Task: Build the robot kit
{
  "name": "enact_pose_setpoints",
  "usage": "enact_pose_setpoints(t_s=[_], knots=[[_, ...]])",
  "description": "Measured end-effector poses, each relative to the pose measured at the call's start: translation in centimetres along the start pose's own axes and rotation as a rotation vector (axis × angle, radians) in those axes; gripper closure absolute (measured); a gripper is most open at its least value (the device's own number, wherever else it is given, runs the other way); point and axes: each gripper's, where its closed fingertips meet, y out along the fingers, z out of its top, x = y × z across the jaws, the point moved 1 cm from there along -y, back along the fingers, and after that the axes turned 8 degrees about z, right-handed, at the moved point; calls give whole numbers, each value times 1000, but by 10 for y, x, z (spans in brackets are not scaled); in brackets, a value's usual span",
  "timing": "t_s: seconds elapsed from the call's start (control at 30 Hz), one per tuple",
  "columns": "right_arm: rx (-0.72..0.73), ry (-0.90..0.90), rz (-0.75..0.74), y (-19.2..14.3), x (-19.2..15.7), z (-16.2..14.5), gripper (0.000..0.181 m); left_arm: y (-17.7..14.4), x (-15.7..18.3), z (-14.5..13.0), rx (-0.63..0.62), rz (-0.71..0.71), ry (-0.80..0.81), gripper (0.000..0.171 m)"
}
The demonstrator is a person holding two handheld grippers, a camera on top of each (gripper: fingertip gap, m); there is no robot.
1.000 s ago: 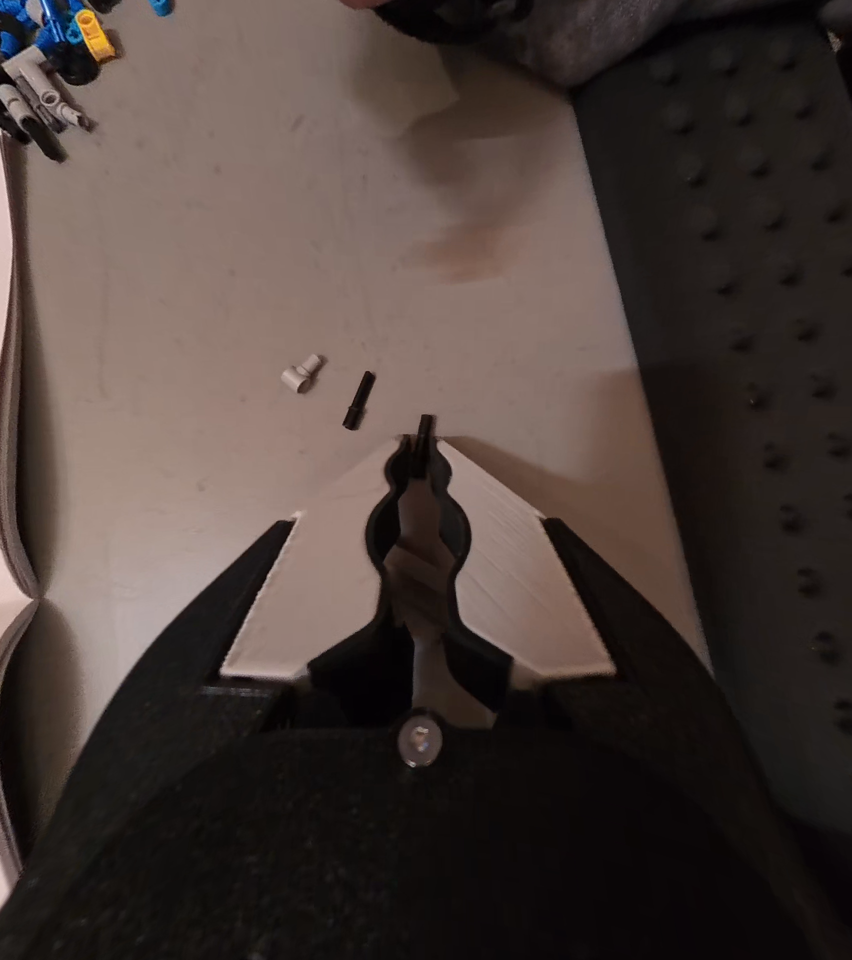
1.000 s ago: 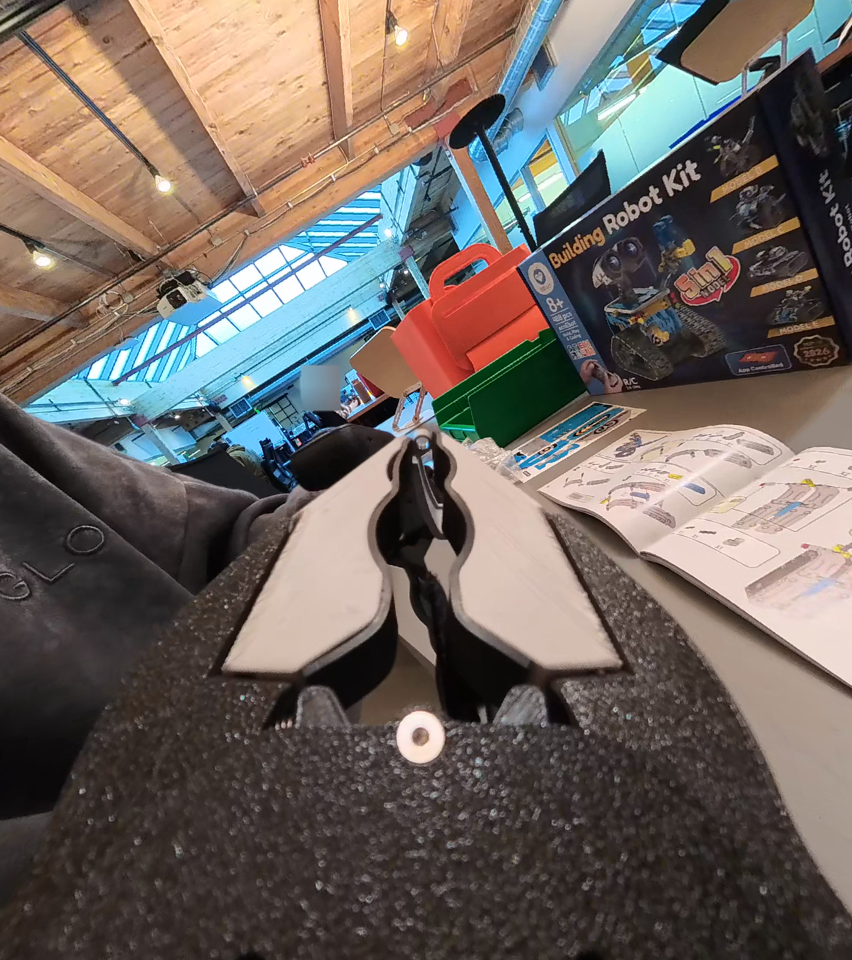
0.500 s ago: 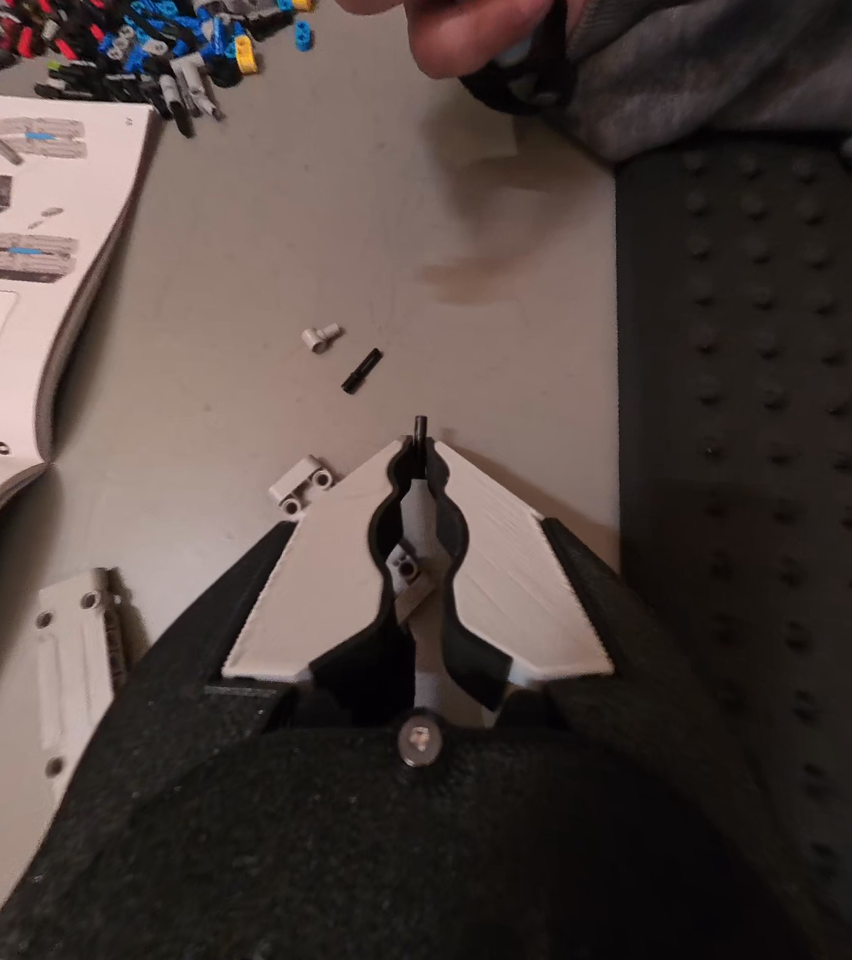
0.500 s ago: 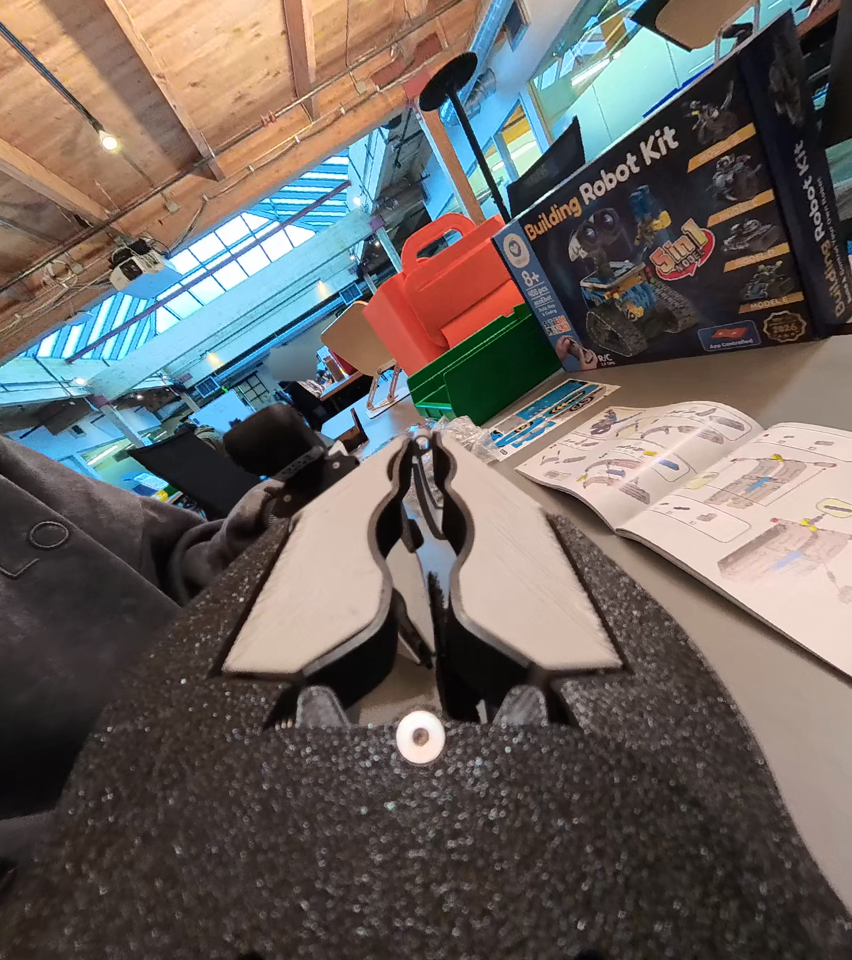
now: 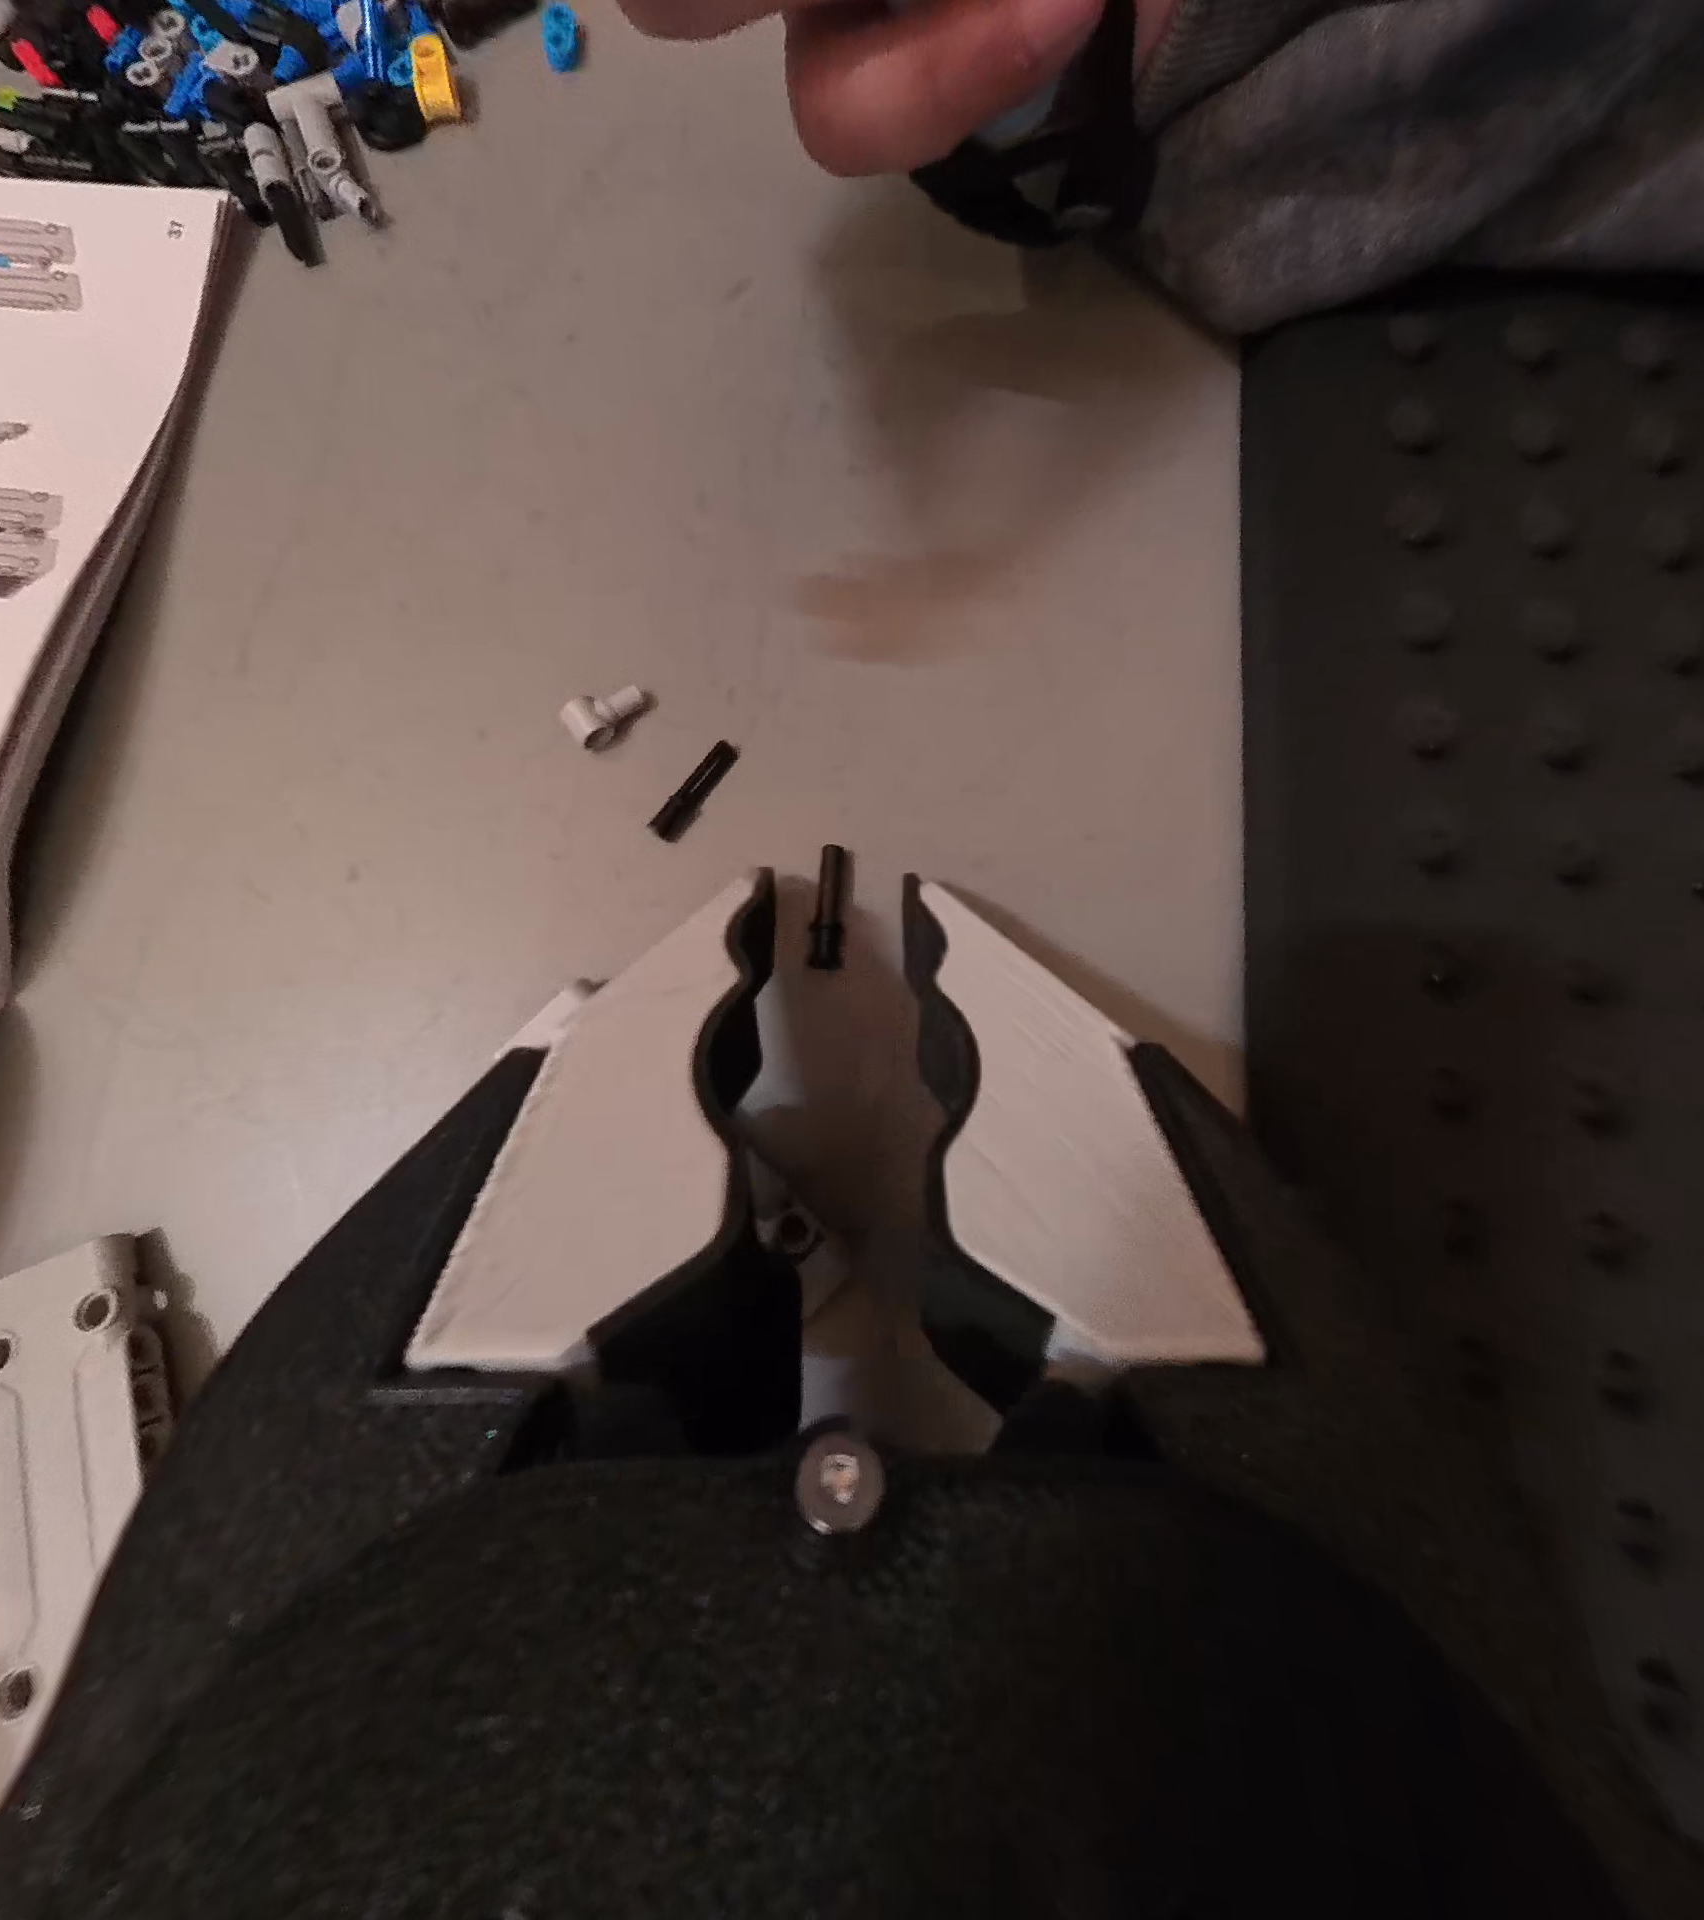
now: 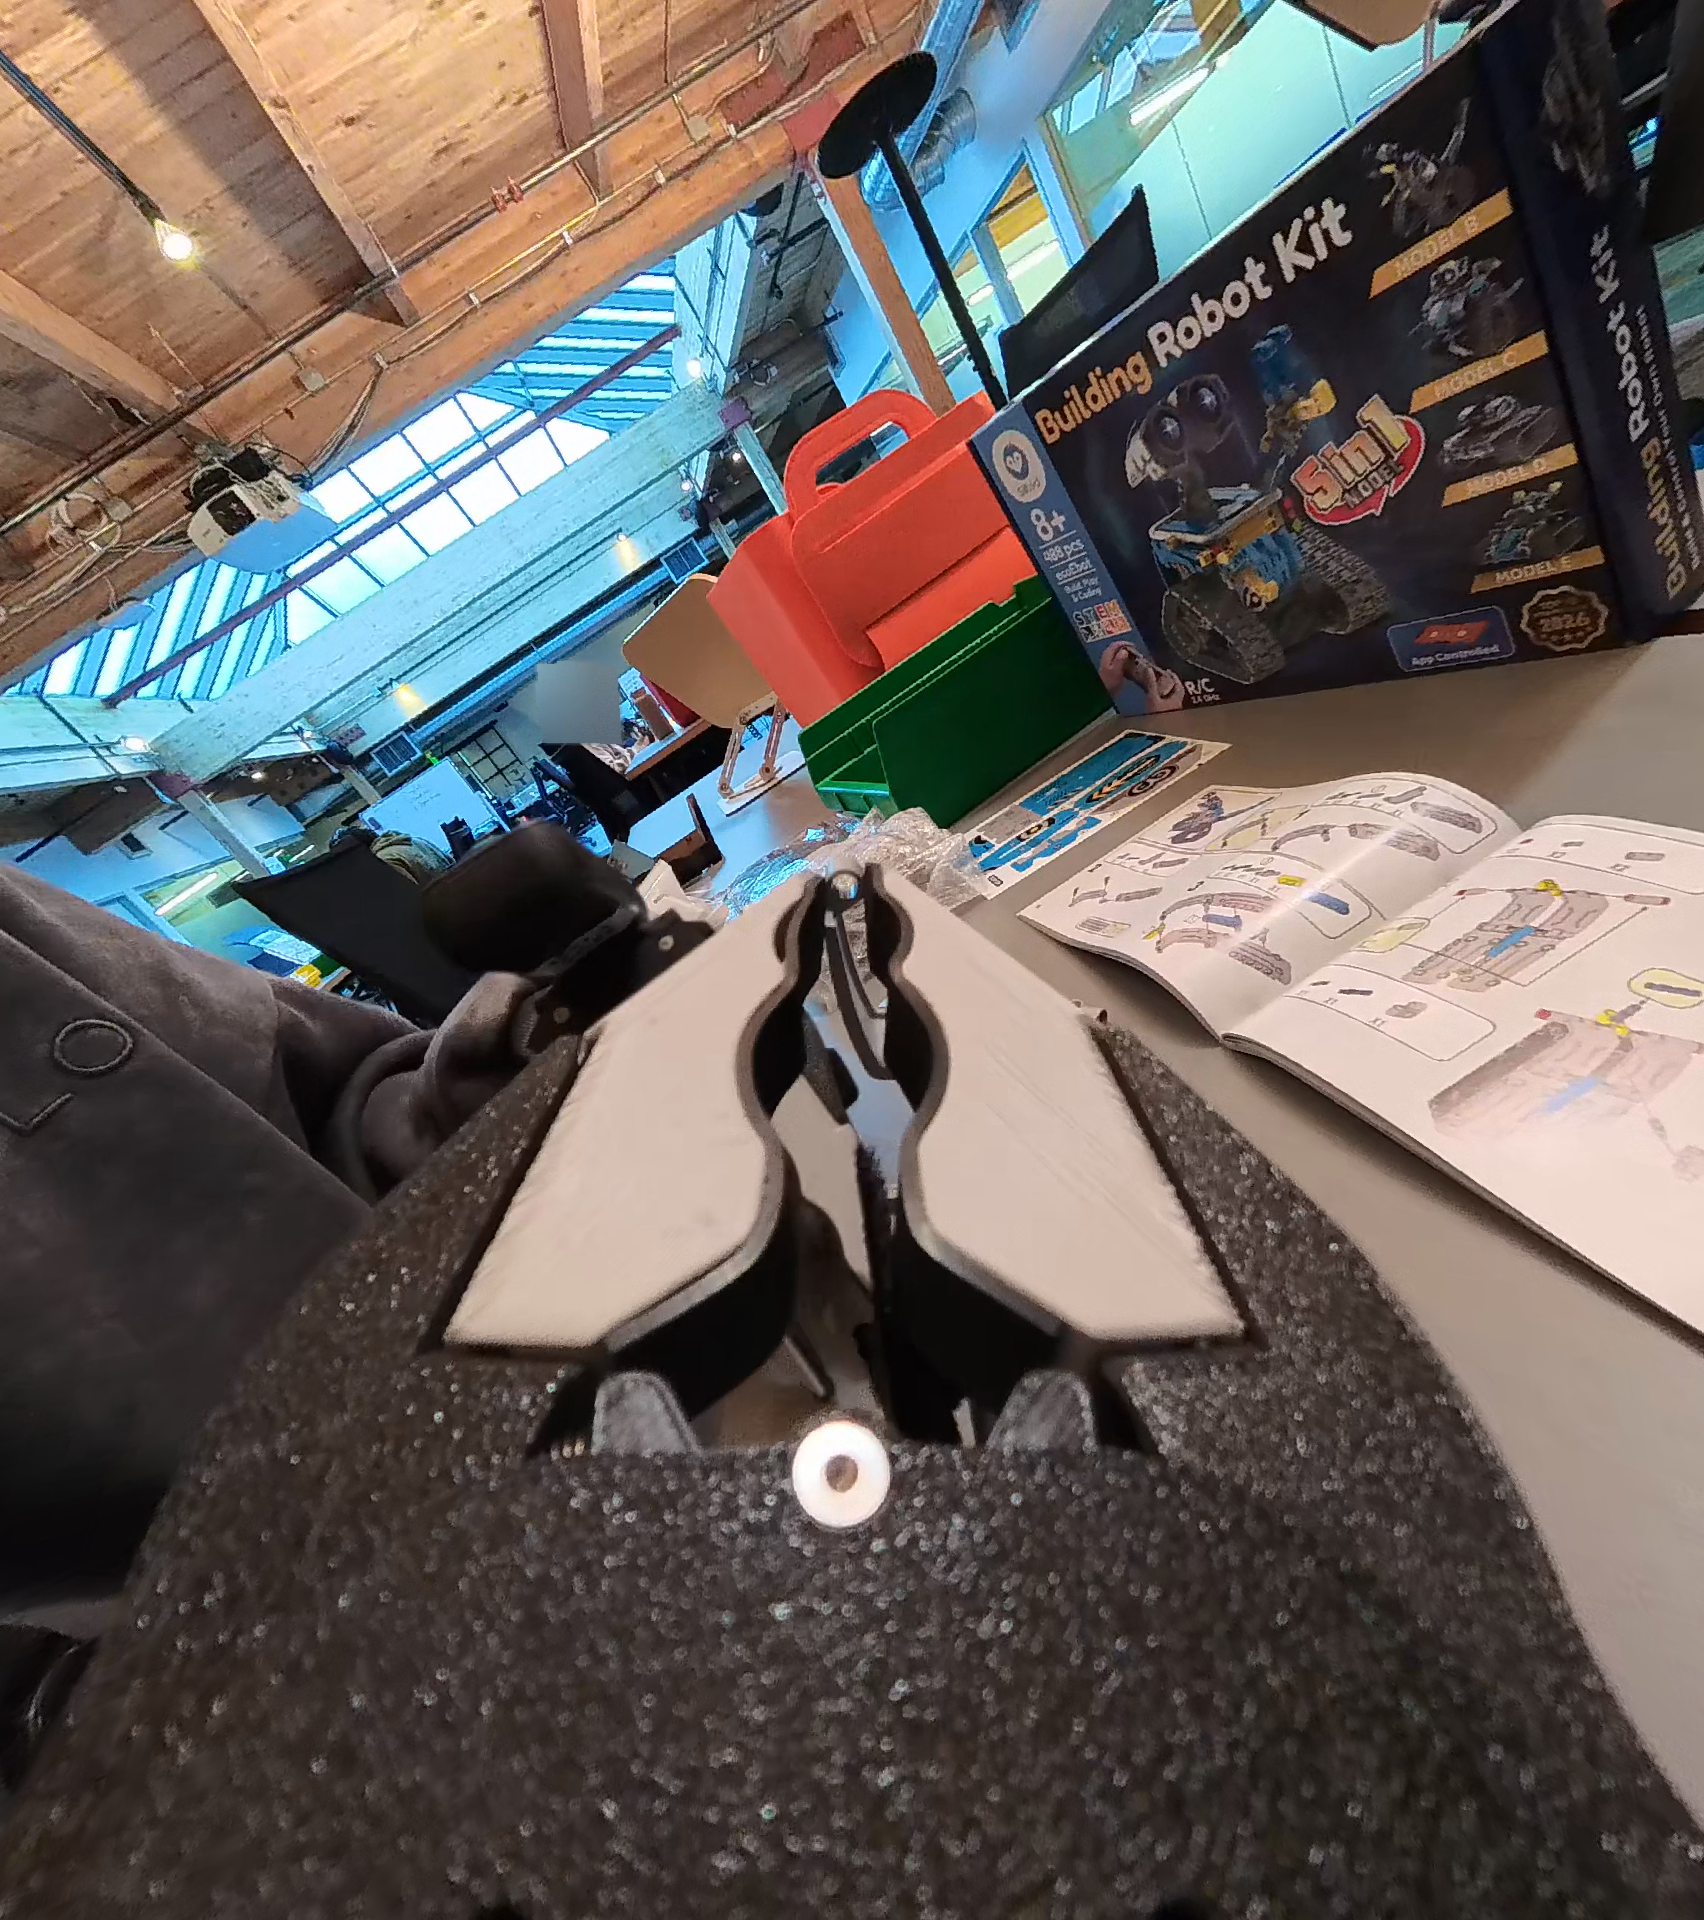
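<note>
Lying loose between parted tips of left gripper (image 5: 837,883): black pin (image 5: 826,907), untouched. Judged light, rigid, slippery; grip mid-shaft. Right gripper (image 6: 843,883) clenched, contents unclear.

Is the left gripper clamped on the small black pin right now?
No. The left gripper is open, and the black pin sits loose between its fingertips, touching neither, over the grey table.

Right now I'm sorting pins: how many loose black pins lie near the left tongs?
2. One pin lies between the open left tongs' tips; the other pin sits just beyond, beside a grey connector. More may hide in the far pile.
</note>
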Motion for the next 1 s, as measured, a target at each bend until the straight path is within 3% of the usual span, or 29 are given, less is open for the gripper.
enact_pose_setpoints(t_s=[0.13, 0.23, 0.37, 0.53, 0.73, 0.8, 0.87, 1.0], knots=[[13, 9, 7, -1, 0, 2, 175, -8, -11, 12, 60, -41, -52, 148], [32, 20, 18, -3, -1, 5, 175, 0, -30, 12, 32, -16, -14, 148], [52, 31, 28, -5, -1, 8, 176, 14, -29, 10, -8, -69, 68, 148], [73, 44, 41, -7, -2, 11, 176, 21, -27, 13, 2, -97, 99, 167], [60, 35, 7, -7, 3, 9, 176, 9, -39, 20, 37, 43, 111, 168], [33, -1, -45, -8, 8, 6, 175, -10, -52, 35, 143, 117, 14, 168], [-37, -28, -107, -5, 16, -4, 175, -38, -69, 51, 300, 140, -197, 168], [-113, -42, -50, 22, 3, -22, 175, -93, -90, 79, 686, -79, -740, 168]])
